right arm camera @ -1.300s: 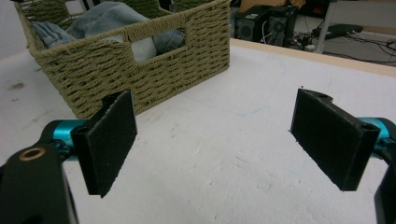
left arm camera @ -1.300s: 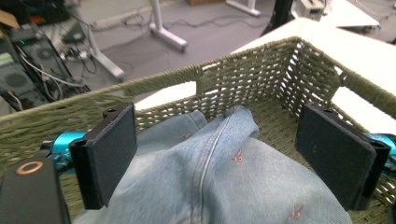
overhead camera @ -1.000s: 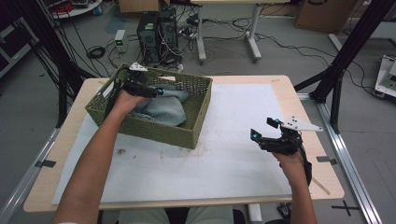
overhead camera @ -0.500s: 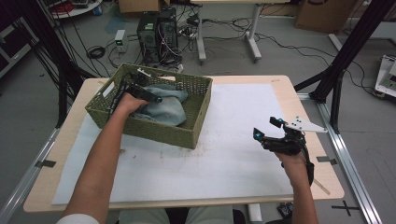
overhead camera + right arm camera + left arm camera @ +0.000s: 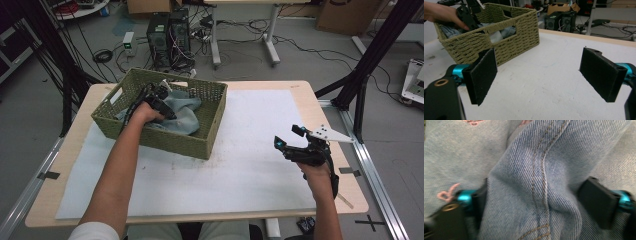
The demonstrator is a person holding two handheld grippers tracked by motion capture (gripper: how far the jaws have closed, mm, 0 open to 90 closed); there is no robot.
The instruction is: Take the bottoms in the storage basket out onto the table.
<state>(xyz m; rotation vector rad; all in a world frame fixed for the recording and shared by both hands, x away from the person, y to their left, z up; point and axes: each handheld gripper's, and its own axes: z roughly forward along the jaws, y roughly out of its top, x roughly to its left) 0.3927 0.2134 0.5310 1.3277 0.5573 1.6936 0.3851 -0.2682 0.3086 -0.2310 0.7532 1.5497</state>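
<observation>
Taking the woven green basket (image 5: 165,135) as landmark. Left of it, dark frame posts and bundled black cables (image 5: 60,65) stand on the grey floor. The basket rests on the left half of a white mat (image 5: 250,165) that covers a pale wooden table (image 5: 75,107).

Inside the basket lies a pair of light-blue jeans (image 5: 186,120), bunched against its far and right walls. The left gripper (image 5: 159,102) reaches down into the basket; its jaws have just been closing, and in the left gripper view a ridge of denim with a double orange seam (image 5: 537,182) stands between the two black pads (image 5: 596,200), which press its flanks: the jaws are clenched on the jeans.

Behind the basket, beyond the table, stand two black computer towers (image 5: 167,32) and the legs of a grey desk (image 5: 215,45).

Right of the basket, well apart from it, the right gripper (image 5: 292,142) hangs over bare mat, its jaws spread wide with nothing between them. Farther right rises a black diagonal strut (image 5: 372,55).
</observation>
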